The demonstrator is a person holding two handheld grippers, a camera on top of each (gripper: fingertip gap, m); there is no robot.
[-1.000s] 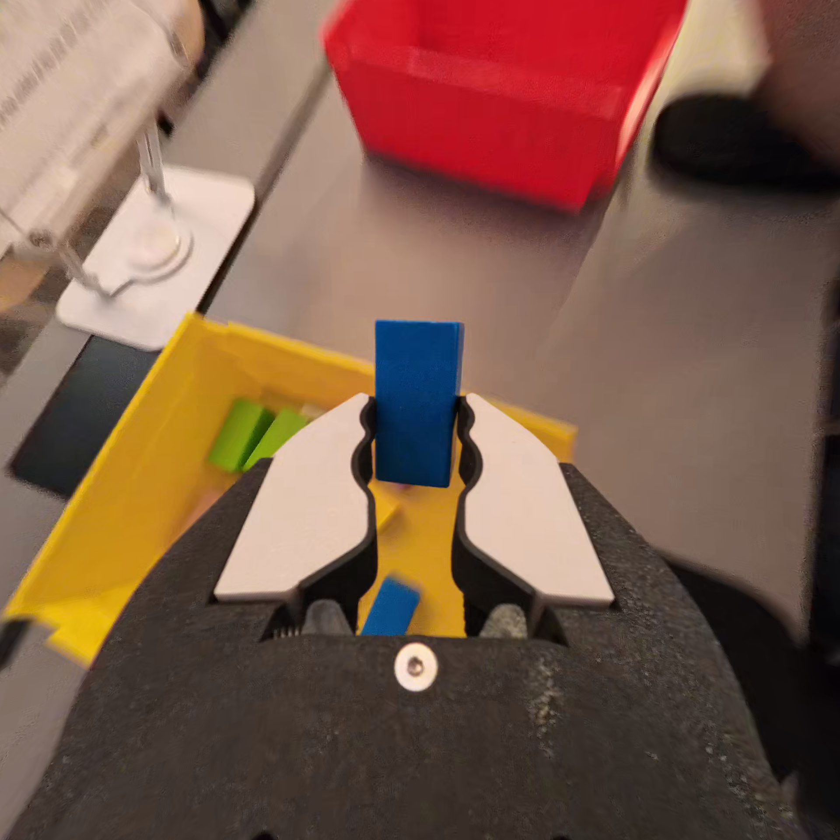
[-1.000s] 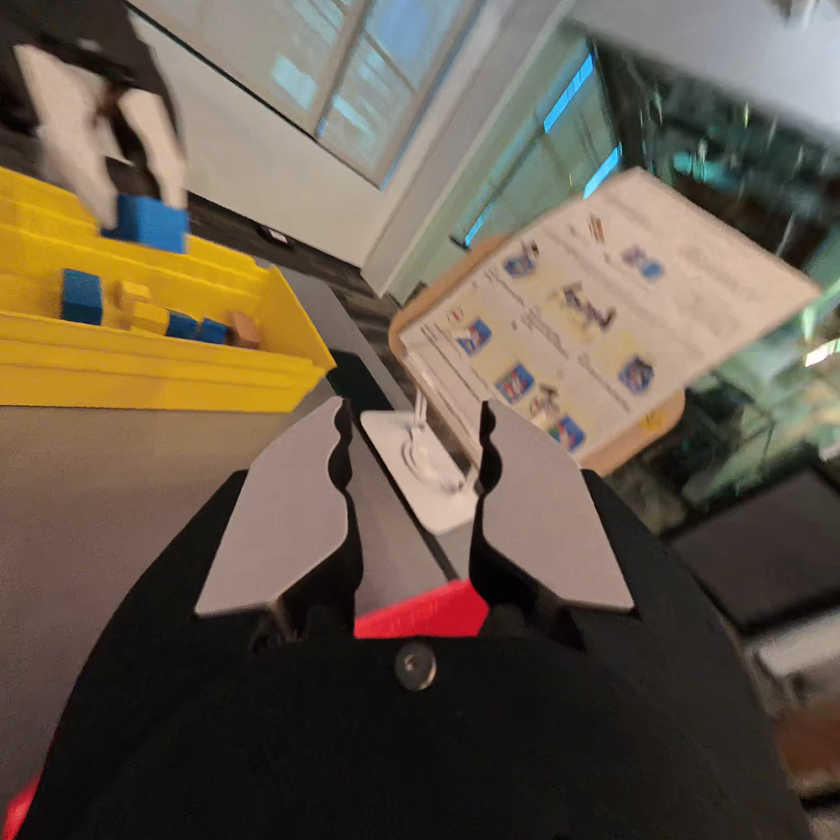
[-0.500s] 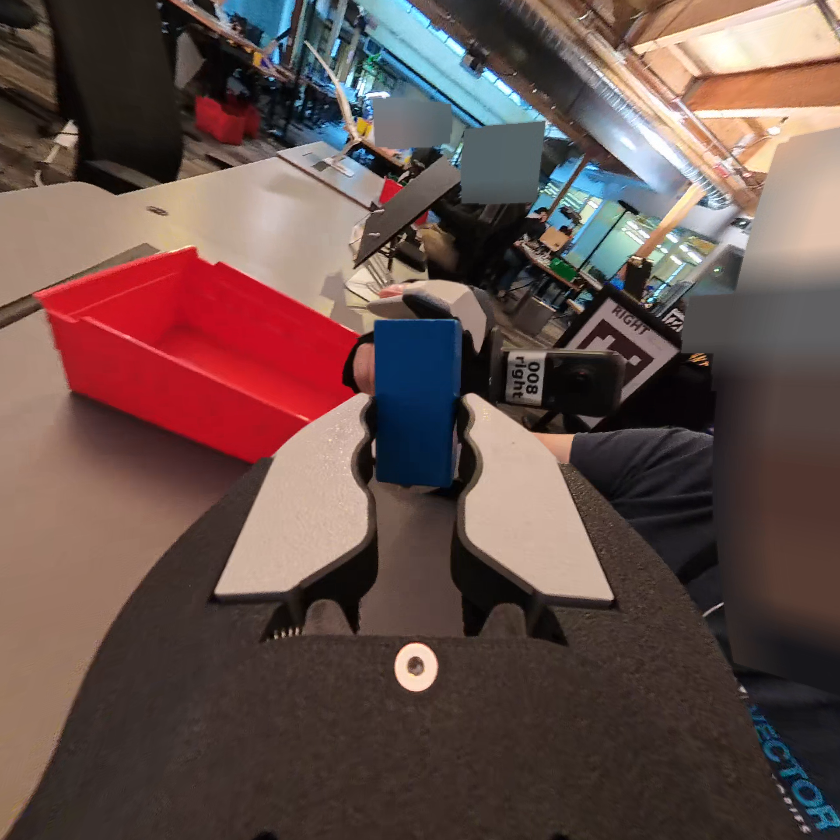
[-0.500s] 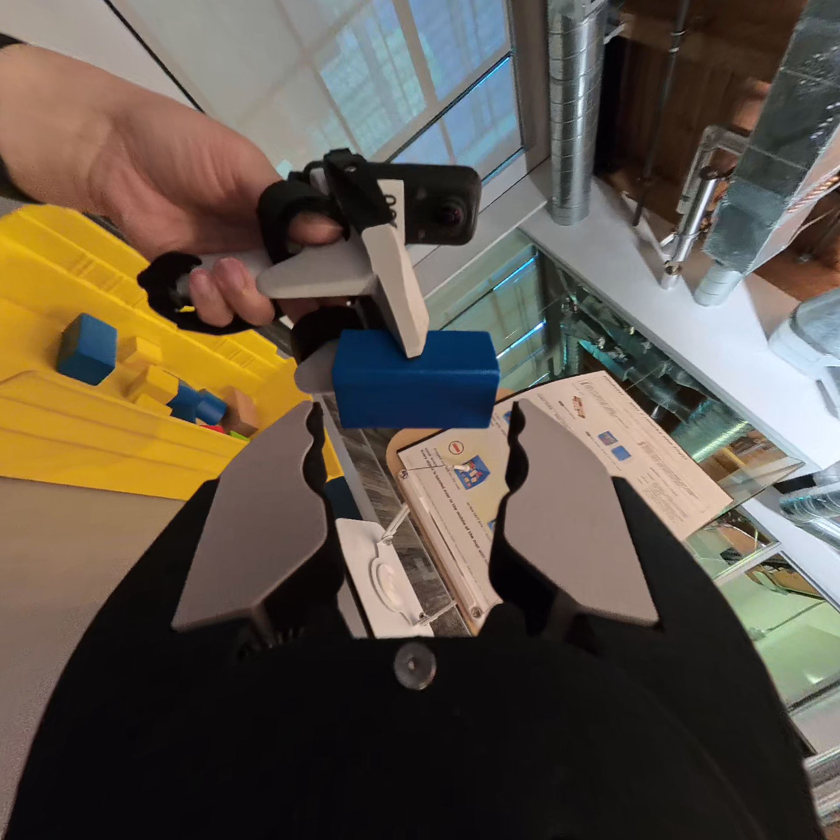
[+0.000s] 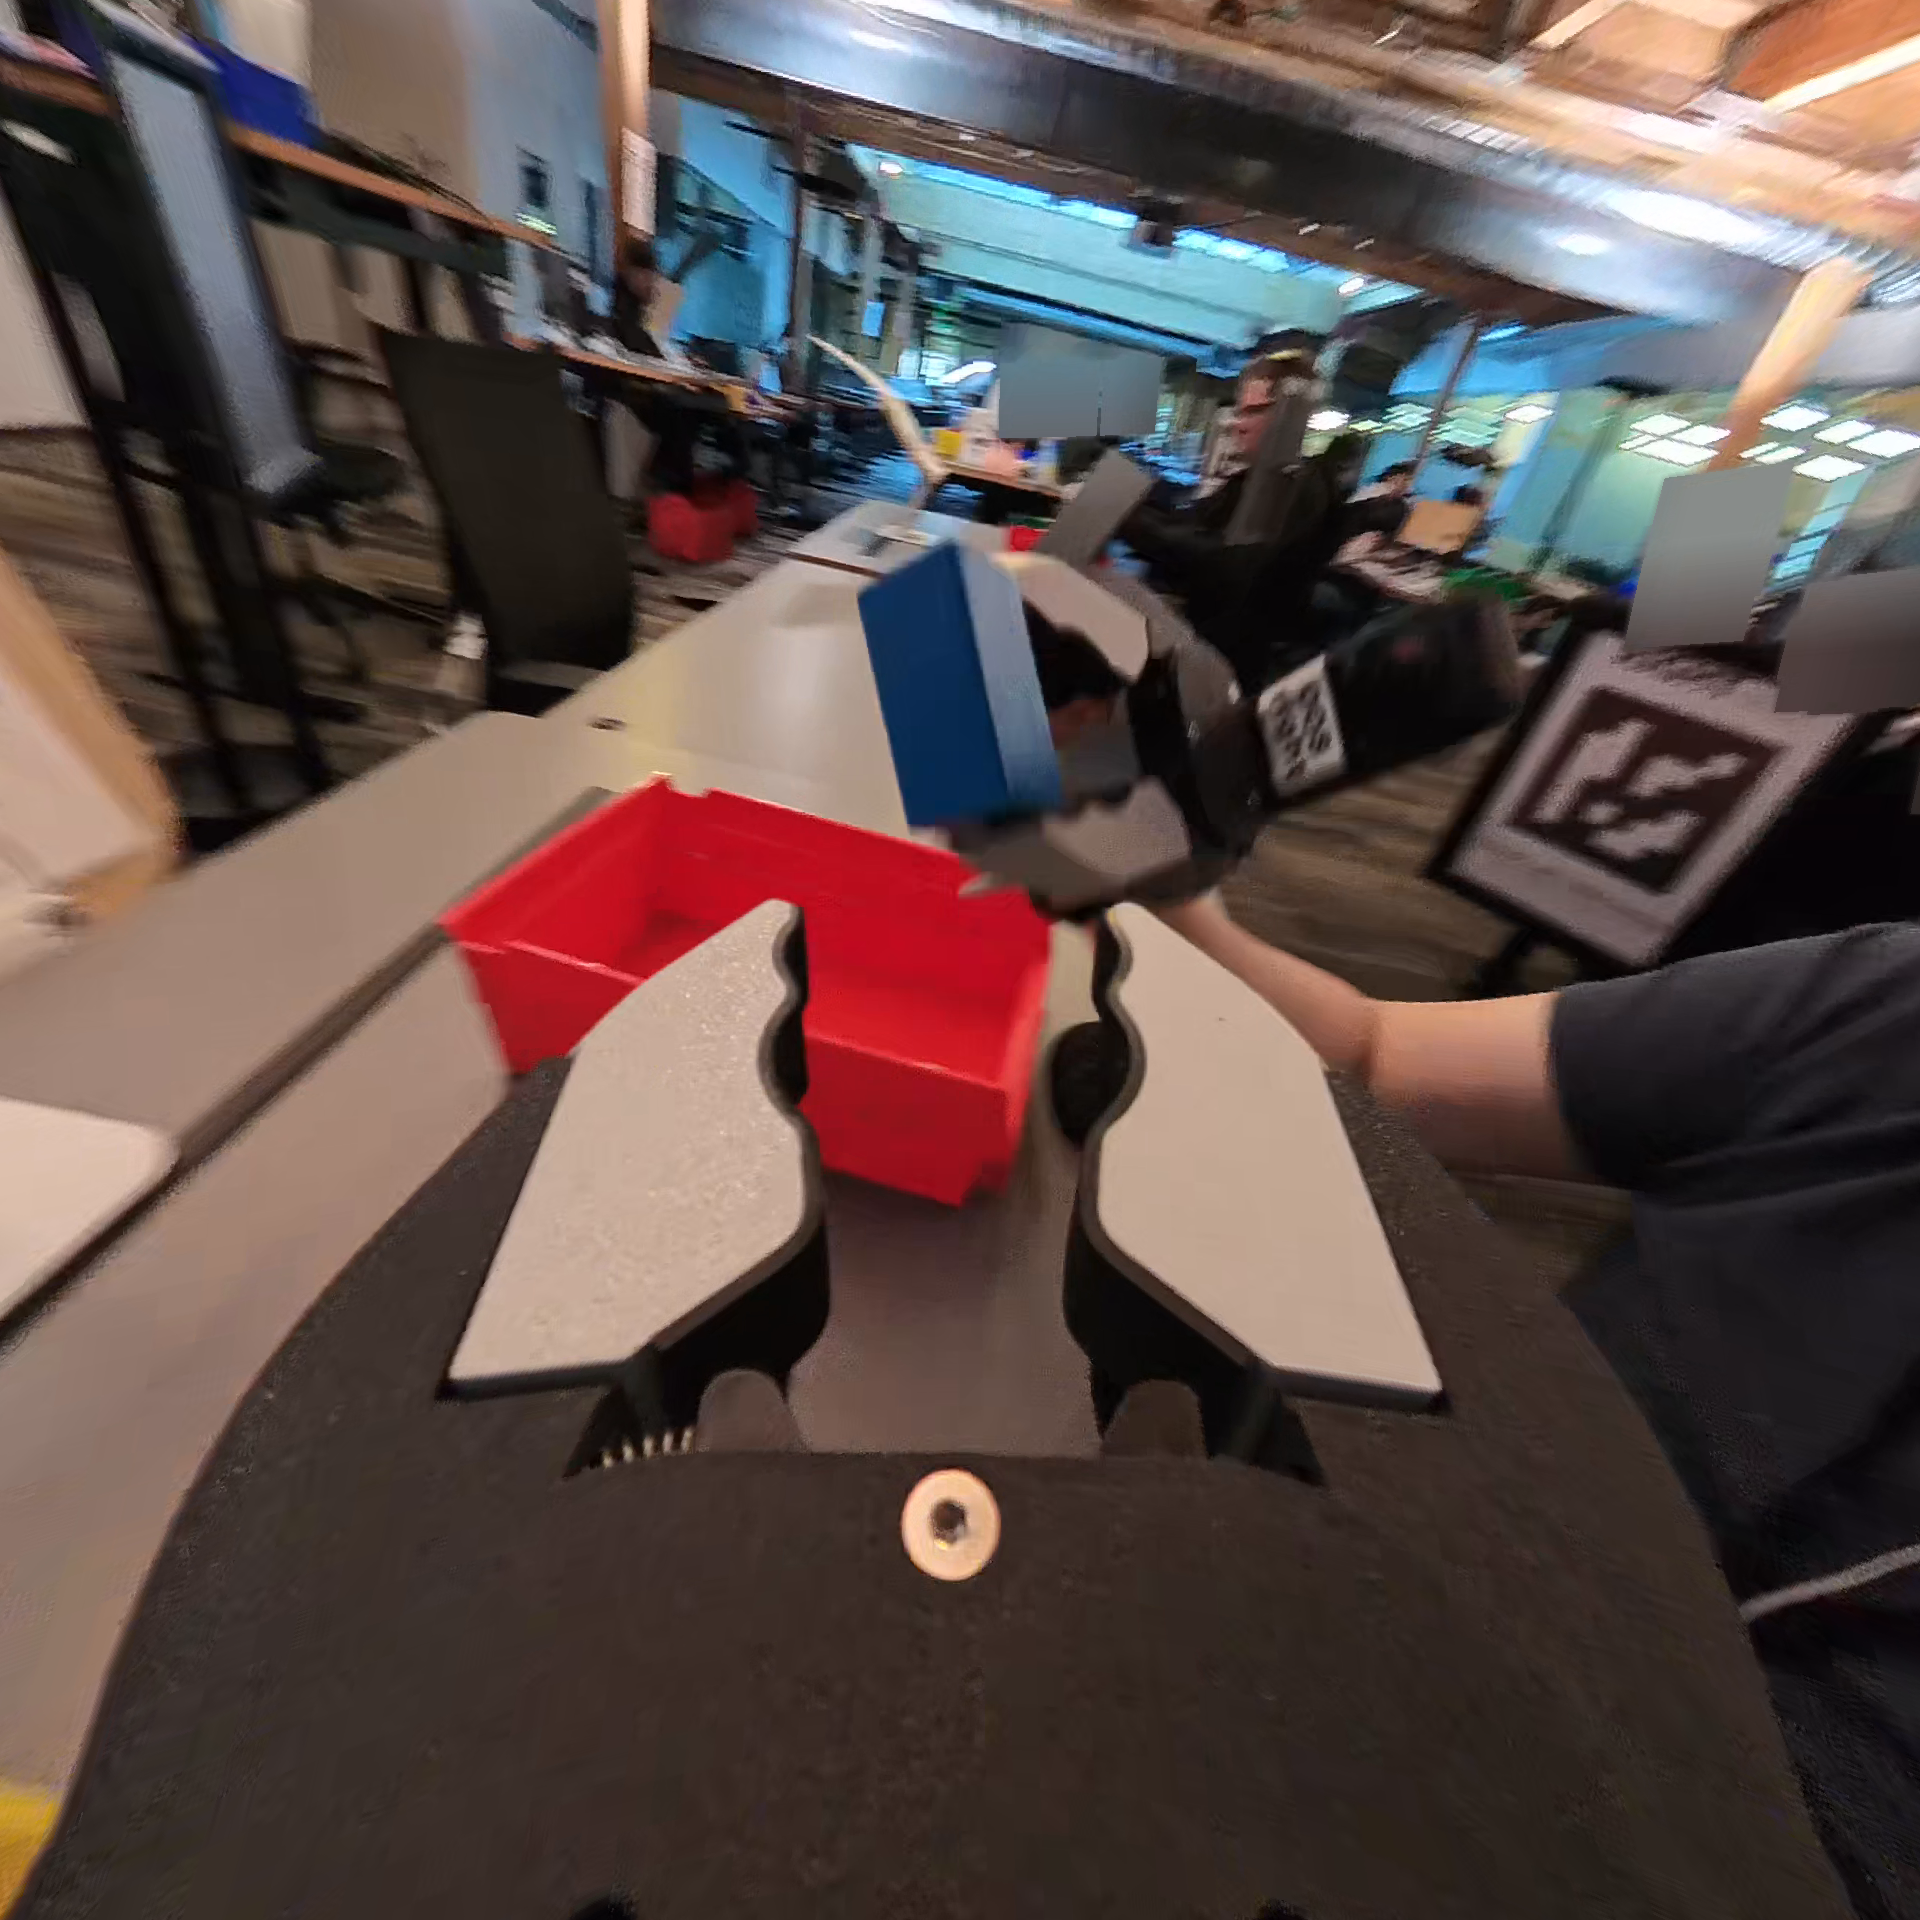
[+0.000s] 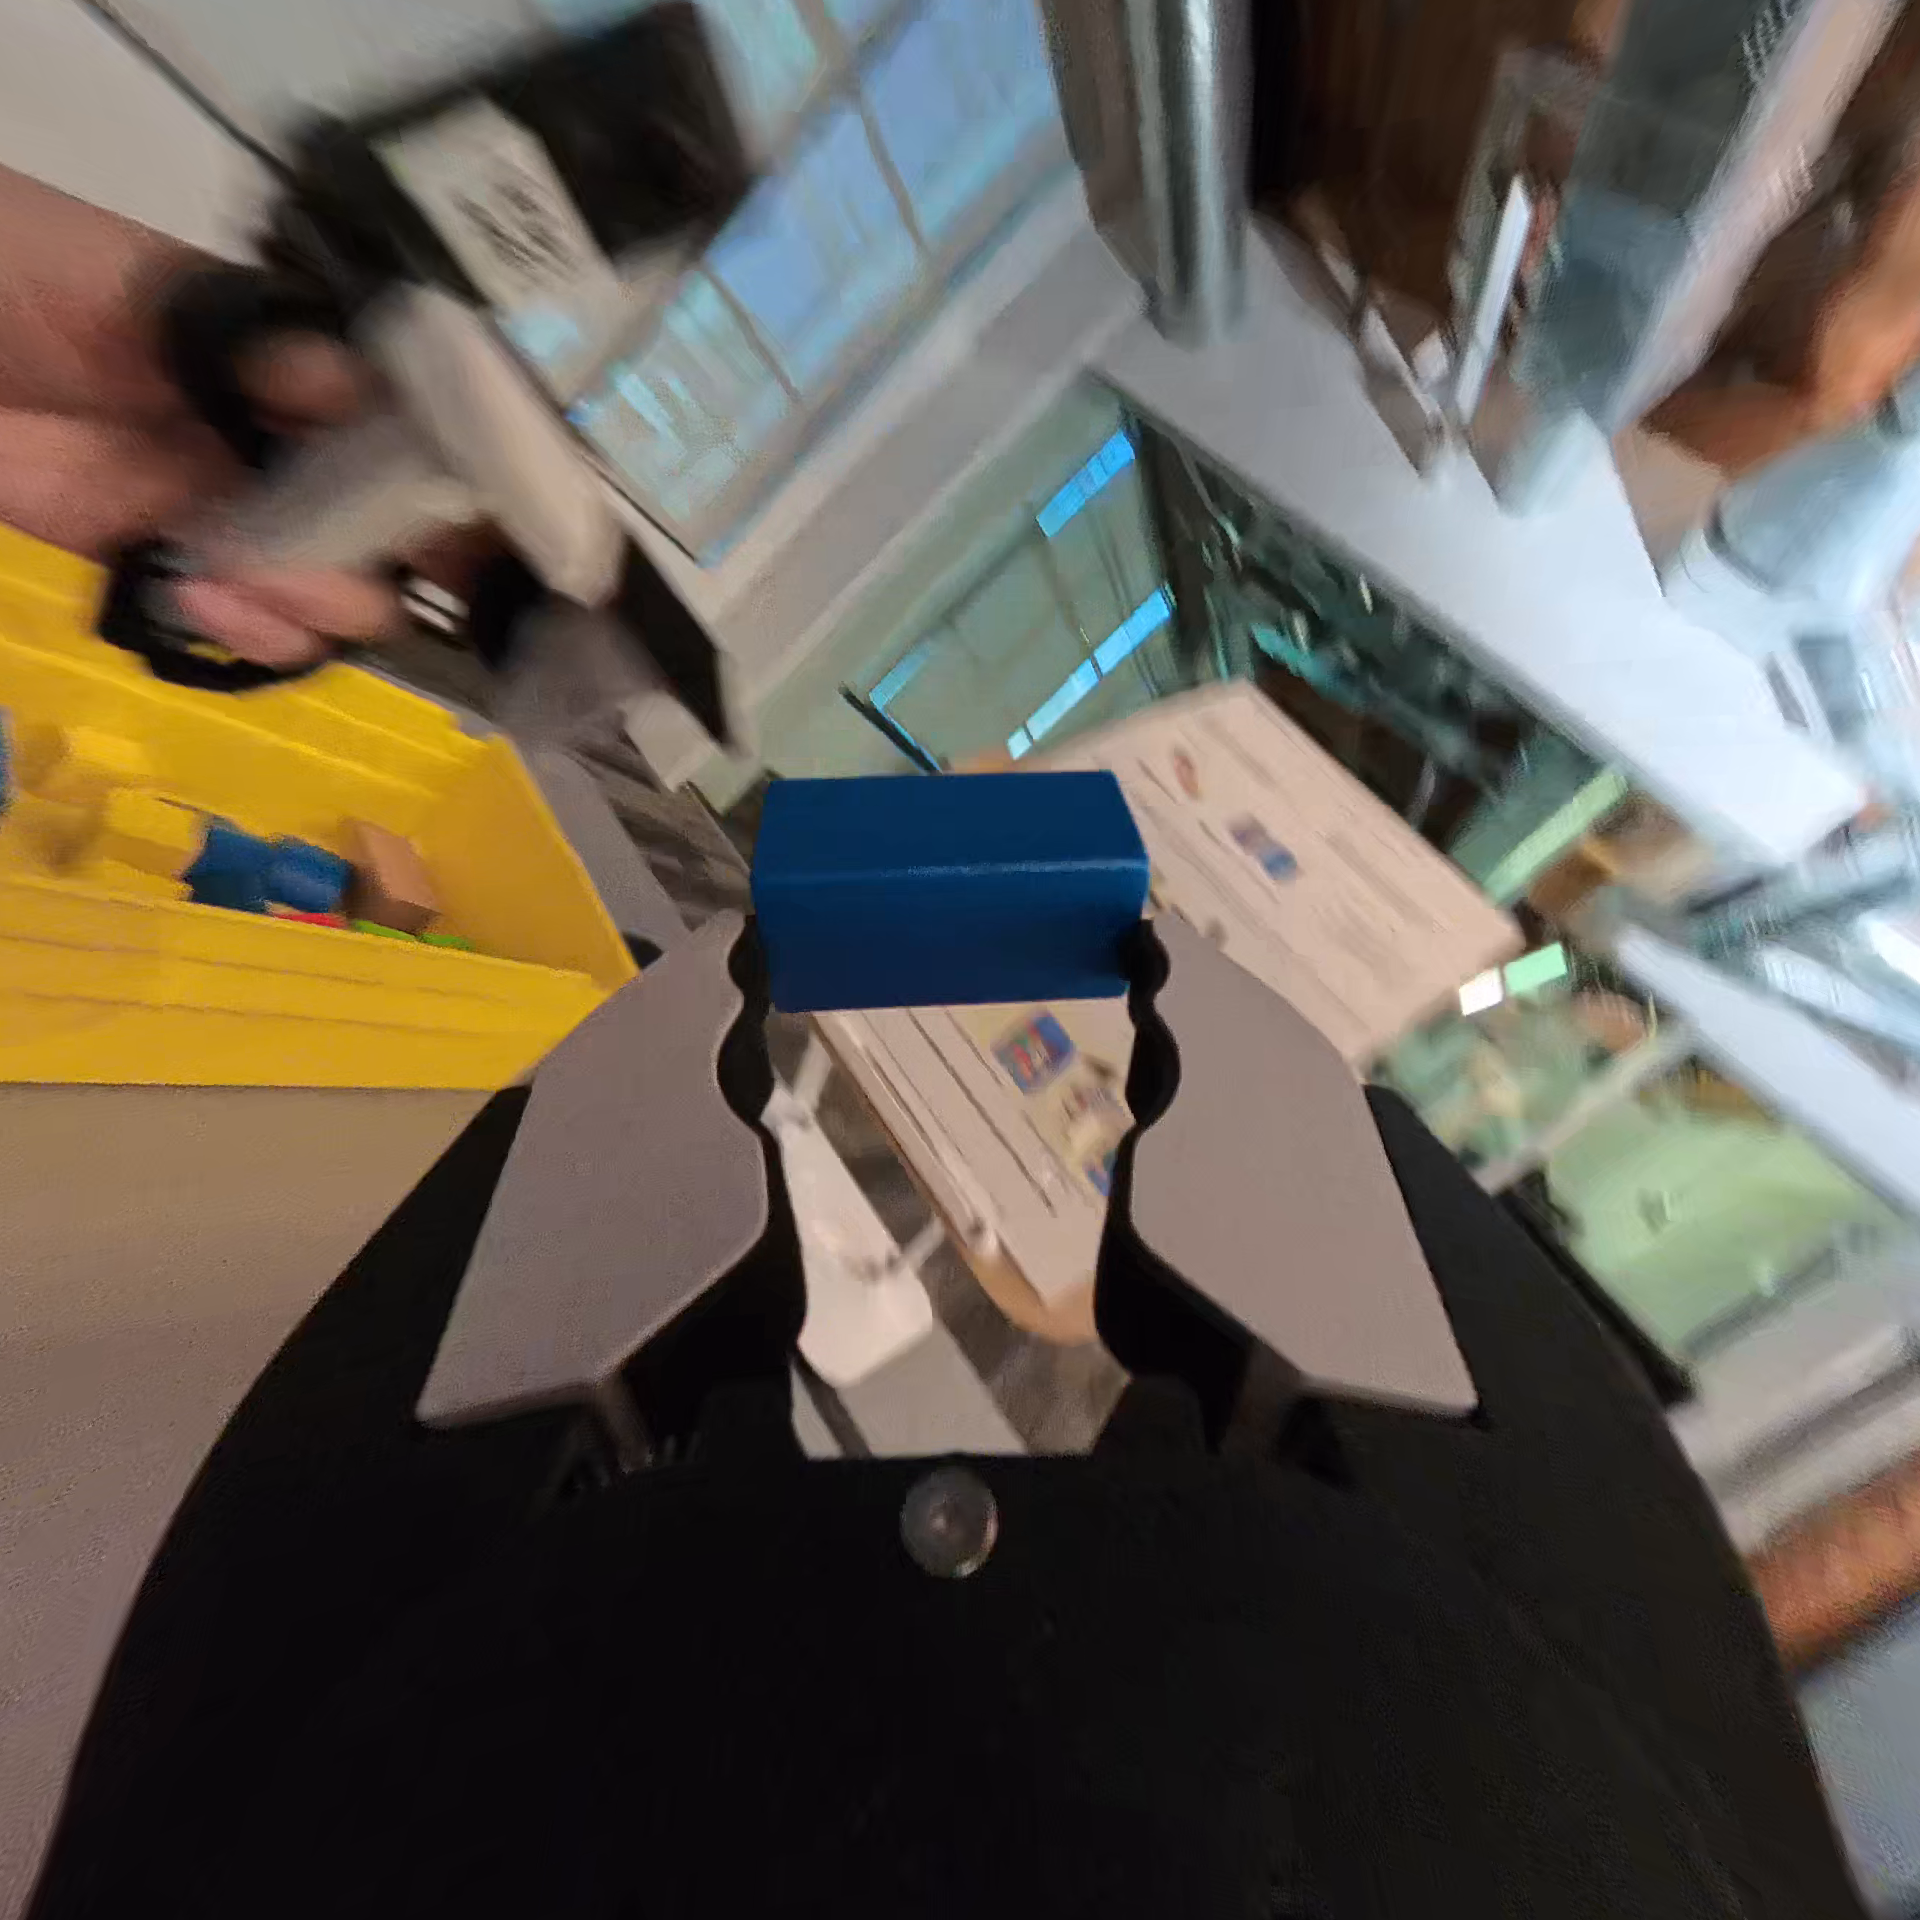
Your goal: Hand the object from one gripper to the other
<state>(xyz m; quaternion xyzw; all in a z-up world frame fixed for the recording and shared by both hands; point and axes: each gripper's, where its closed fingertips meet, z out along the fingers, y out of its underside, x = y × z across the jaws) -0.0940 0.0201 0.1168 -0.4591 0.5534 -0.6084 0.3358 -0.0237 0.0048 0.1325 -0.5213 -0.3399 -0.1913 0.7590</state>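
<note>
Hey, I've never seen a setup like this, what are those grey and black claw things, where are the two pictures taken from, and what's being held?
They are hand-held grippers, one per hand, each carrying a camera that looks along its fingers. One picture is from the left gripper, open and empty. The other is from the right gripper, shut on a blue block. On the grey table sit an empty-looking red bin and a yellow bin of small blocks.

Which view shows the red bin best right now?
The left wrist view: the red bin sits on the table beyond the open left gripper, its hollow visible and empty. The right wrist view doesn't show it at all.
</note>
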